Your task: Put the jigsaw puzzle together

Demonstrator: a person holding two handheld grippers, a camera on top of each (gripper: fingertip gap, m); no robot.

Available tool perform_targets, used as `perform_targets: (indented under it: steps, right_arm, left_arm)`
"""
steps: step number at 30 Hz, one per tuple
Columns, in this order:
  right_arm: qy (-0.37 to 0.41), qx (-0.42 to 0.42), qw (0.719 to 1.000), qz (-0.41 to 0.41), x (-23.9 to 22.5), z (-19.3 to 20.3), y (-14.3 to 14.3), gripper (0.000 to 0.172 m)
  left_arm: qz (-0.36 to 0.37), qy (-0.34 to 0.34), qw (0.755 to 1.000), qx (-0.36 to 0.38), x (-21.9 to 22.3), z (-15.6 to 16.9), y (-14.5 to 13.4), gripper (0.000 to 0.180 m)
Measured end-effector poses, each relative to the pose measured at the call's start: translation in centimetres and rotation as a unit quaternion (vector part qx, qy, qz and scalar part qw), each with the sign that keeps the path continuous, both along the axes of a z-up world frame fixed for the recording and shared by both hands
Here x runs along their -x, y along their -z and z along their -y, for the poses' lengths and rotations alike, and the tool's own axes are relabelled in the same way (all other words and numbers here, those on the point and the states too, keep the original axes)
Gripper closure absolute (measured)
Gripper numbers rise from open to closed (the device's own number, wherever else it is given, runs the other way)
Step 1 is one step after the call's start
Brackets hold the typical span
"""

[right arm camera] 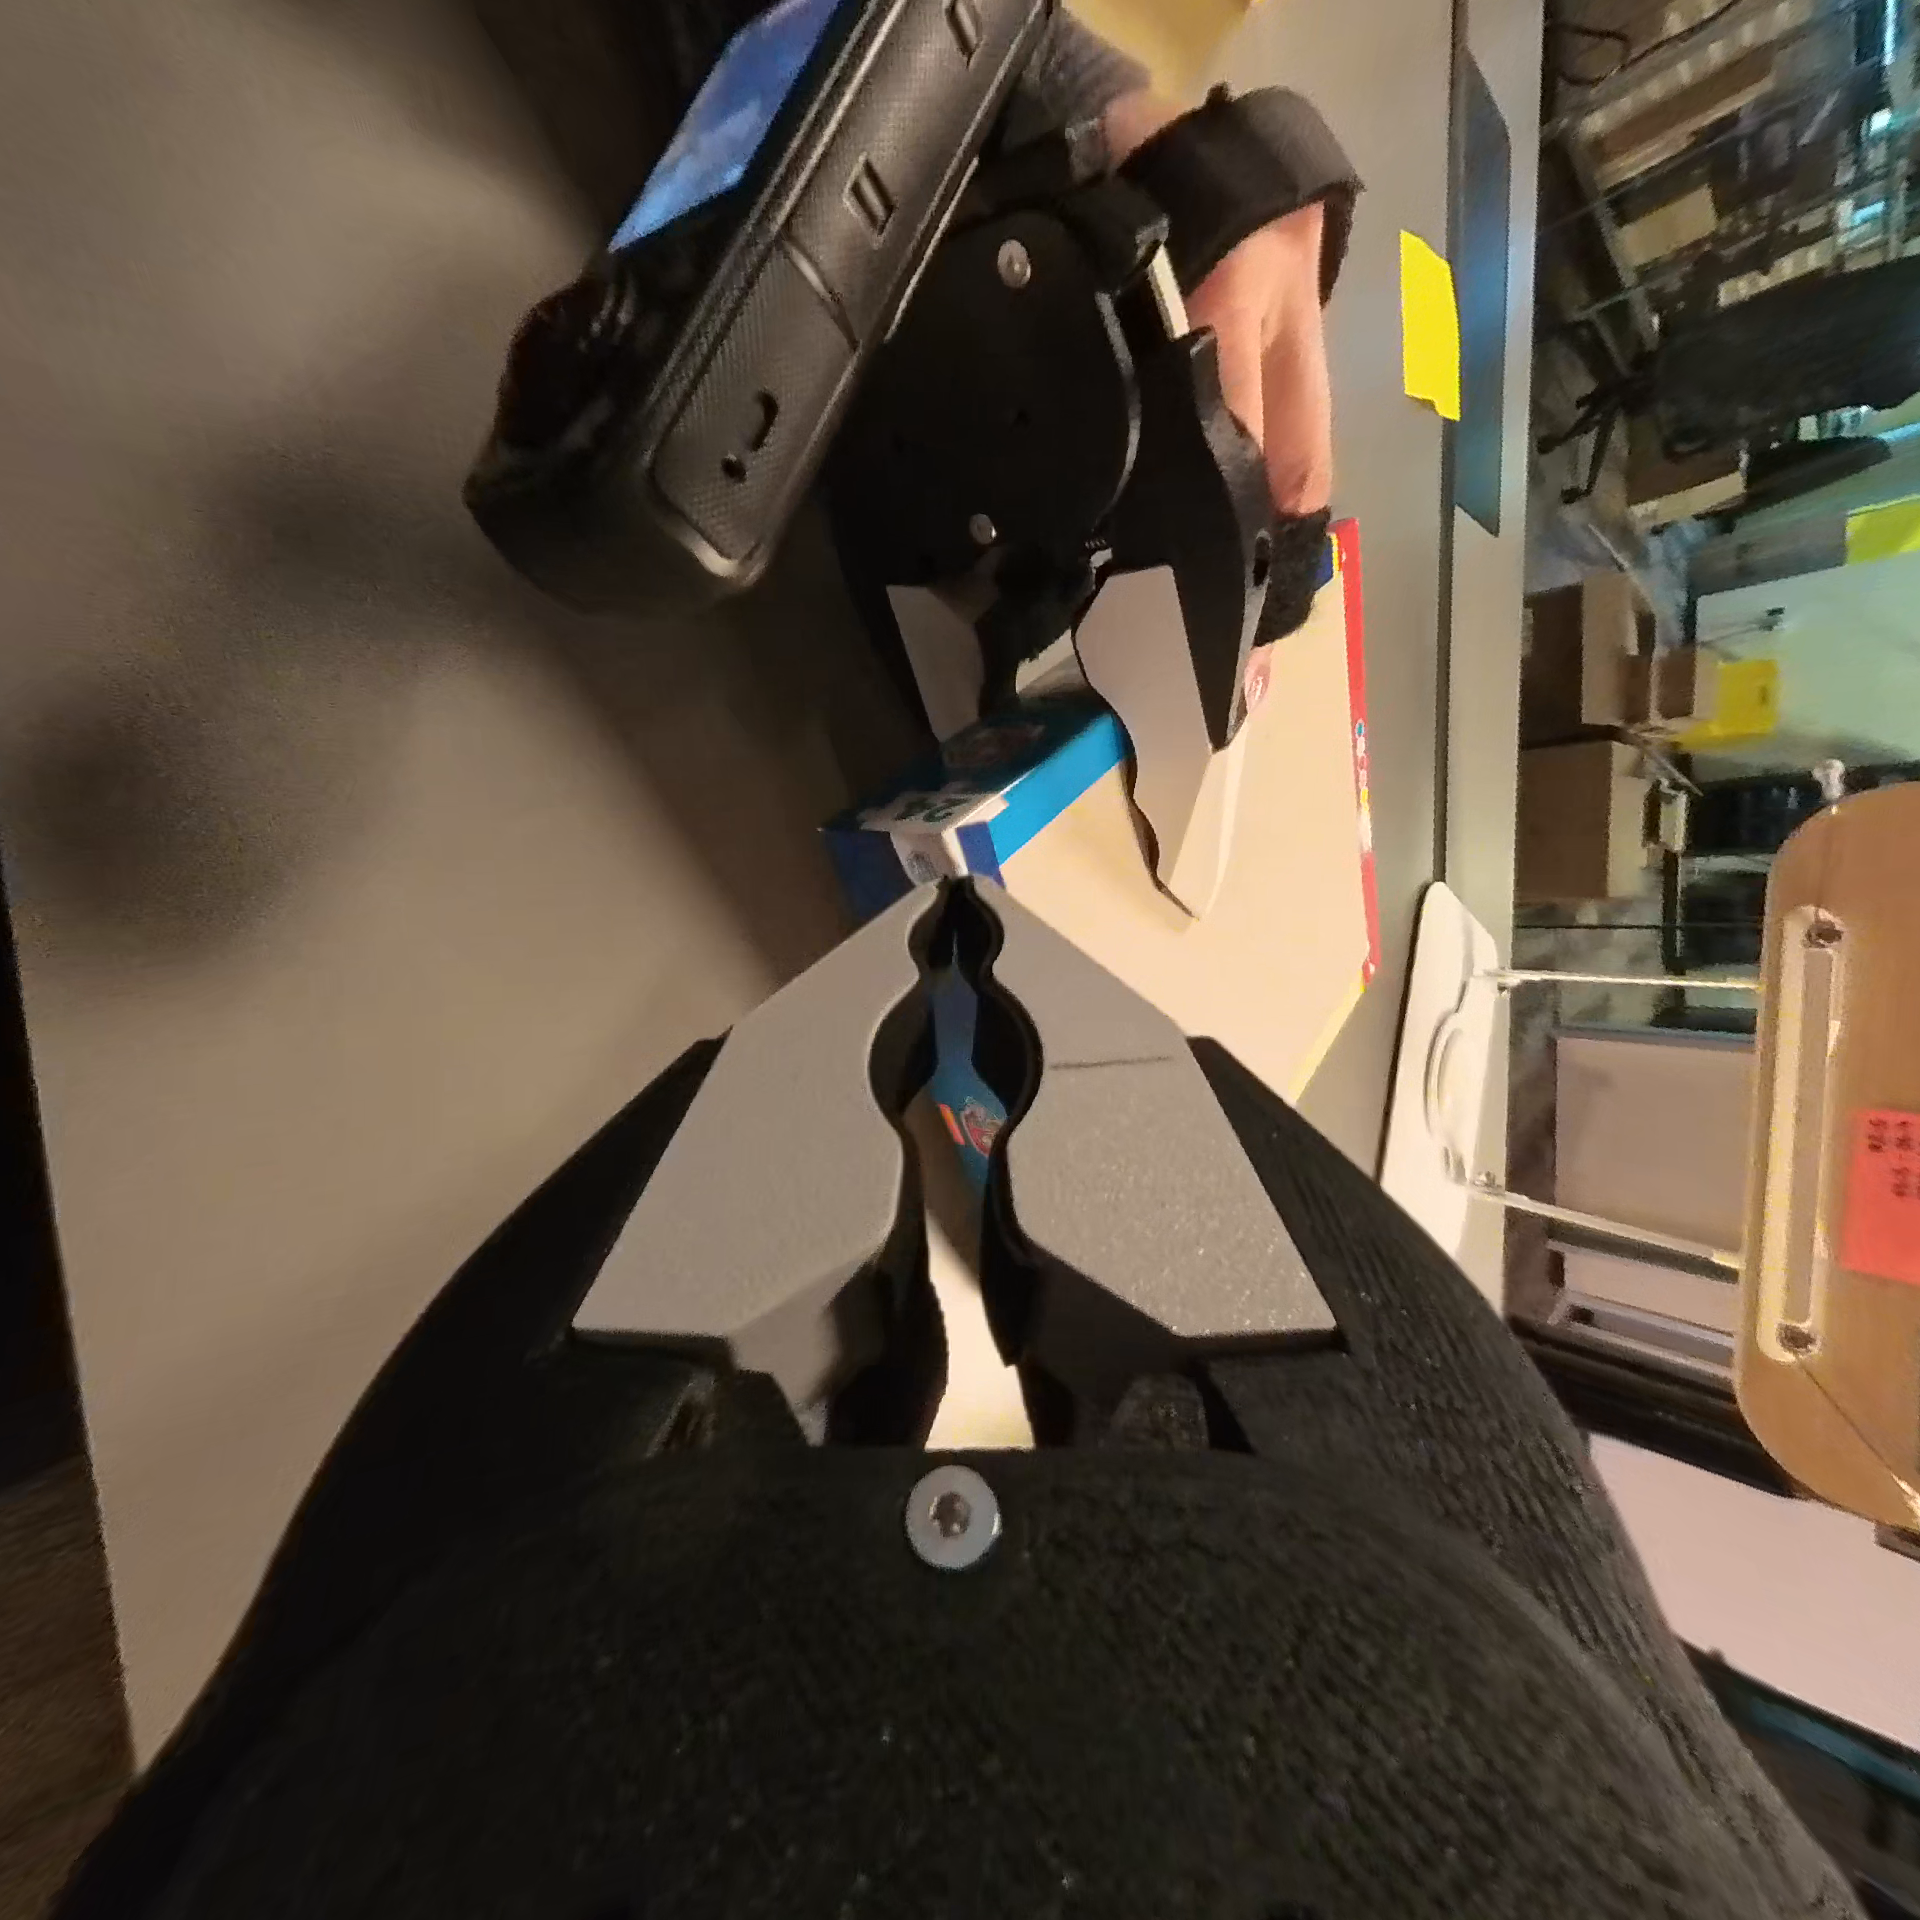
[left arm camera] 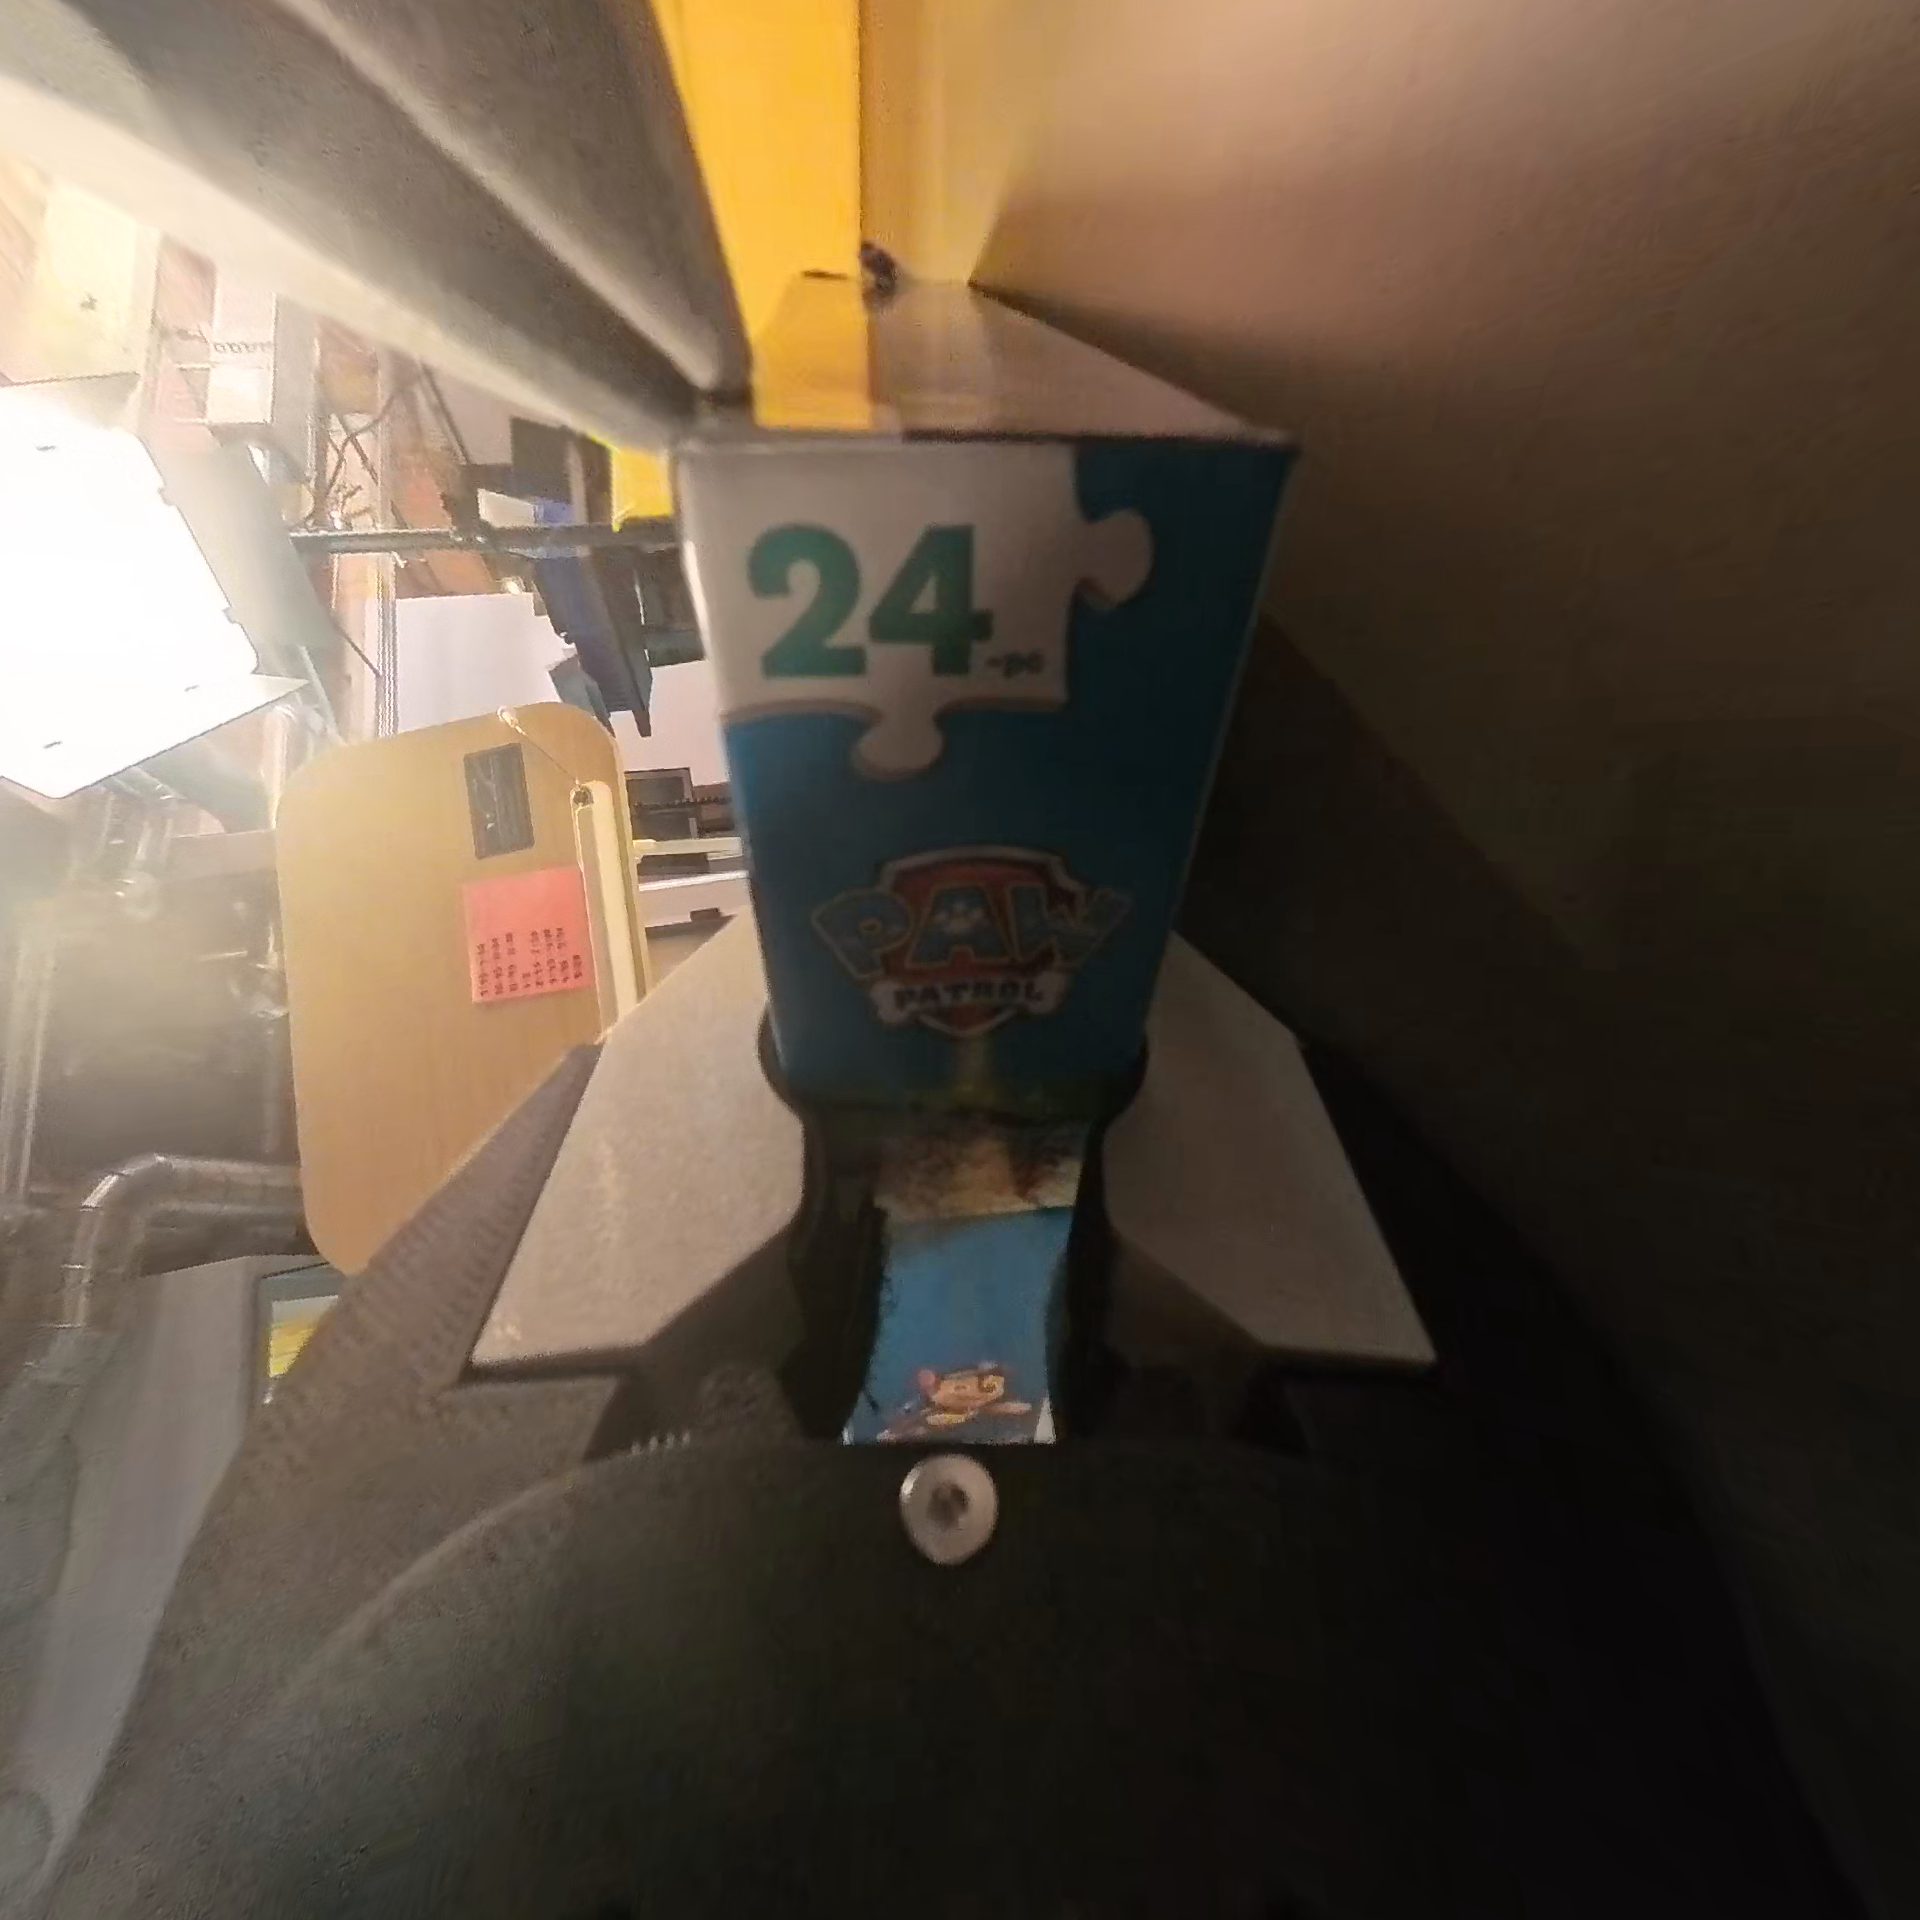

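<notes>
My left gripper [left arm camera: 956, 997] is shut on a blue puzzle box [left arm camera: 977, 748], both pads pressing its long sides. The box points away from the camera toward a yellow strip [left arm camera: 800, 208]. In the right wrist view the left gripper [right arm camera: 1049, 790] holds the same box [right arm camera: 1039, 774] level, its near end facing me. My right gripper [right arm camera: 961, 894] is shut right at that near end. A thin blue and cream card flap [right arm camera: 961, 1091] of the box runs between its closed fingers.
A person's gloved hand [right arm camera: 1288, 343] holds the left gripper. A cream board with a red edge [right arm camera: 1299, 883] lies behind the box. A wooden panel with a pink sticker [left arm camera: 447, 987] stands to the side, also in the right wrist view [right arm camera: 1829, 1143]. A yellow note [right arm camera: 1429, 322] sticks on a grey panel.
</notes>
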State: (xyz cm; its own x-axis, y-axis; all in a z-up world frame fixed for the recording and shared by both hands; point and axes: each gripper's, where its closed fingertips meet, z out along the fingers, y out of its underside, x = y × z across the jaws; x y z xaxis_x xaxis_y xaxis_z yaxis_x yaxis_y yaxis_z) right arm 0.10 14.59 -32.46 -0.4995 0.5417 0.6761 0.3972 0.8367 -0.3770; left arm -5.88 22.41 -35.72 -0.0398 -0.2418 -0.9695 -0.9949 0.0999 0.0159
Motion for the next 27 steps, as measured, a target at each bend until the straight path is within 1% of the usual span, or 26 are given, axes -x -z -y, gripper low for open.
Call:
perform_targets:
  steps: [2,5,6,8,10,13,16,21,23,27]
  right_arm:
    - [0.004,0.003,1.0,-0.003,-0.1,0.0,0.0,0.172]
    - [0.013,0.042,0.999,-0.015,0.0,0.1,-0.1,0.172]
    - [0.01,0.049,0.999,-0.02,0.1,0.2,-0.1,0.168]
    - [0.004,0.054,0.998,-0.018,0.2,0.5,0.1,0.15]
    - [0.002,0.039,0.999,-0.009,0.4,0.5,0.5,0.146]
    - [-0.009,0.006,1.0,0.005,0.7,0.4,0.9,0.147]
    - [-0.018,0.002,1.0,0.023,0.5,0.3,0.7,0.156]
    - [-0.033,-0.004,0.997,0.072,0.3,0.4,1.2,0.16]
    - [-0.036,0.006,0.995,0.094,0.3,0.4,1.2,0.161]
    - [-0.049,-0.007,0.989,0.14,0.3,0.4,1.4,0.162]
  left_arm:
    - [-0.001,-0.002,1.0,0.0,0.0,0.2,0.1,0.134]
    - [0.001,-0.001,1.0,0.001,0.1,0.2,0.0,0.133]
    - [0.001,0.0,1.0,0.001,0.2,0.1,-0.1,0.133]
    - [0.001,-0.002,1.0,0.001,0.0,0.1,0.0,0.134]
    - [0.001,-0.003,1.0,0.001,-0.1,0.1,0.0,0.134]
    - [0.001,-0.002,1.0,0.001,-0.1,0.0,0.1,0.134]
    - [-0.001,-0.002,1.0,0.0,-0.1,0.1,0.1,0.134]
    - [-0.052,-0.008,0.999,-0.015,0.2,0.1,-0.1,0.133]
    - [-0.06,-0.008,0.998,-0.019,0.3,0.2,-0.1,0.133]
    - [-0.083,-0.013,0.996,-0.025,0.5,0.1,-0.3,0.133]
